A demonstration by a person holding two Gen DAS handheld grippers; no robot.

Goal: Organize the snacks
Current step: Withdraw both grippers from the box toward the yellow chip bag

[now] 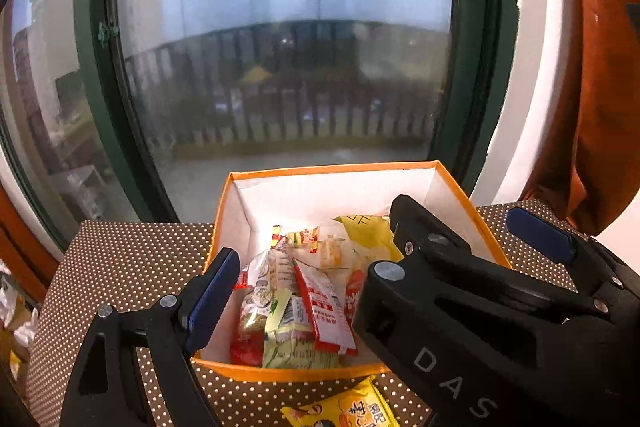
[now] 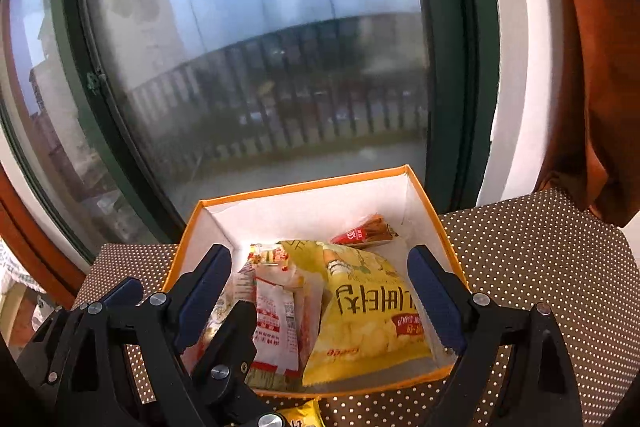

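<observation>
An orange box [image 1: 224, 211] [image 2: 188, 227] with white inner walls stands on the dotted table and holds several snack packets. Among them are a big yellow chip bag [image 2: 368, 315] [image 1: 368, 235], a red-and-white sachet [image 1: 324, 311] [image 2: 276, 323] and a red stick packet [image 2: 364, 231] at the back. A small yellow packet [image 1: 348, 411] [image 2: 302, 417] lies on the table in front of the box. My left gripper [image 1: 320, 267] [image 2: 188, 295] and my right gripper [image 2: 318, 255] [image 1: 460, 215] hang side by side over the box's near half, overlapping. Both are open, with nothing held.
A brown cloth with white dots [image 1: 132, 267] [image 2: 532, 267] covers the table. A green-framed window [image 1: 96, 67] rises right behind the box. An orange curtain [image 1: 600, 87] [image 2: 600, 67] hangs at the right. Clutter [image 1: 16, 319] shows past the table's left edge.
</observation>
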